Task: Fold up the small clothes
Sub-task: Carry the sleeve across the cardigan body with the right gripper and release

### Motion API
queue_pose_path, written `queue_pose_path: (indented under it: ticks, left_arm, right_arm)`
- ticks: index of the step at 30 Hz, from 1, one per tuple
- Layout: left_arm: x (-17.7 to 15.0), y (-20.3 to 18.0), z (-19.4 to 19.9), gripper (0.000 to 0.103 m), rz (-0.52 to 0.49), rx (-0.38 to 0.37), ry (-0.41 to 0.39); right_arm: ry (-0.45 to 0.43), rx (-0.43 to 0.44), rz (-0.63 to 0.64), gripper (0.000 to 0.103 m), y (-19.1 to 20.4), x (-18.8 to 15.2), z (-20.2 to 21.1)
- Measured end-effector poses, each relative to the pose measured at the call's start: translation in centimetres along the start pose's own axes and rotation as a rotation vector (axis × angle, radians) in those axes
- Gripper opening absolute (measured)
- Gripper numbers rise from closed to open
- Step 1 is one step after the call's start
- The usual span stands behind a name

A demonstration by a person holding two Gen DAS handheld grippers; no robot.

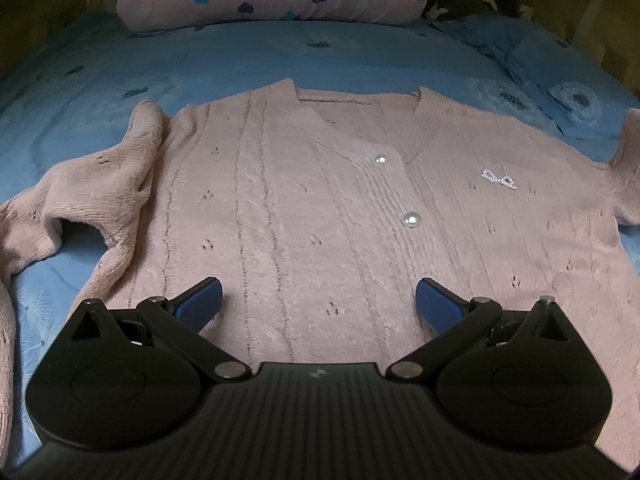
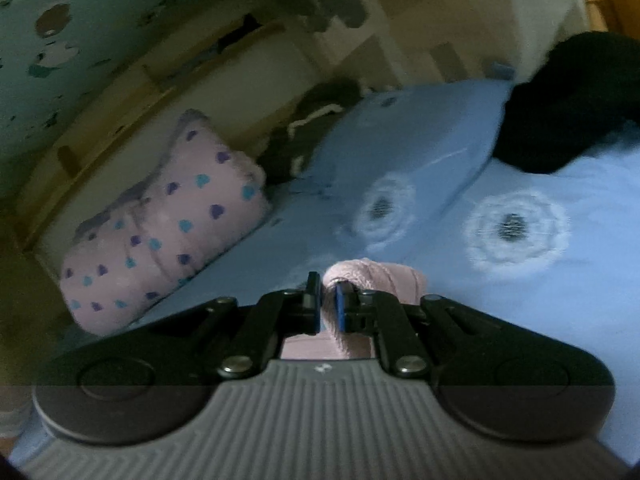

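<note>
The pink cardigan [image 1: 320, 200] lies spread front-up on the blue bedsheet [image 1: 100, 80], buttons visible and one sleeve [image 1: 92, 200] crumpled off to the left, and the left gripper [image 1: 319, 300] hangs over its lower half with fingers spread wide, nothing between them. Over on the other side, the right gripper [image 2: 328, 300] has its fingers pinched tight on a bunched fold of pink knit [image 2: 376, 276] (which part of the garment, the blurred view doesn't show), with the heart-print pillow [image 2: 160, 240] lying beyond on the bed.
</note>
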State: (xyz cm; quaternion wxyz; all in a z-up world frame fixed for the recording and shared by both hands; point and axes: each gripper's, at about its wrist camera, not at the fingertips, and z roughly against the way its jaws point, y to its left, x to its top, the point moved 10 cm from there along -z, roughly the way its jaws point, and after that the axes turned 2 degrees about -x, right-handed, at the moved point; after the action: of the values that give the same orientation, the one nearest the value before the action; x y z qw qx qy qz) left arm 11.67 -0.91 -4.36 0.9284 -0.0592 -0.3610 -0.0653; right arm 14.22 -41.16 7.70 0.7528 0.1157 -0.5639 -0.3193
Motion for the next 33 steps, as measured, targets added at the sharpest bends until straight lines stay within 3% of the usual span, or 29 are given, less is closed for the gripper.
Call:
queue_pose_path:
  ticks: [5,10,19,24,33]
  left_arm:
    - [0.5,0.7,0.7,0.103,0.025,-0.015,-0.007]
    - [1.5,2.4,1.8,0.103,0.043,0.028,-0.05]
    - [2.0,4.3,2.3,0.103,0.085,0.056,-0.059]
    - [1.7,4.9,2.3,0.103,0.084,0.079,-0.059]
    - [2.1,6.5,2.2,0.103,0.112,0.125,-0.065]
  right_arm:
    - [0.004,0.073,0.03,0.01,3.6,-0.1,0.4]
    - [0.008,0.158,0.056,0.01,7.7,-0.5,0.9]
    - [0.057,0.347,0.116,0.01,16.3,-4.1,1.3]
    - [0.148,0.383,0.172,0.01,19.7,-9.4,-0.3]
    - [0.435,0.404,0.269,0.012,20.6,-21.8,-3.4]
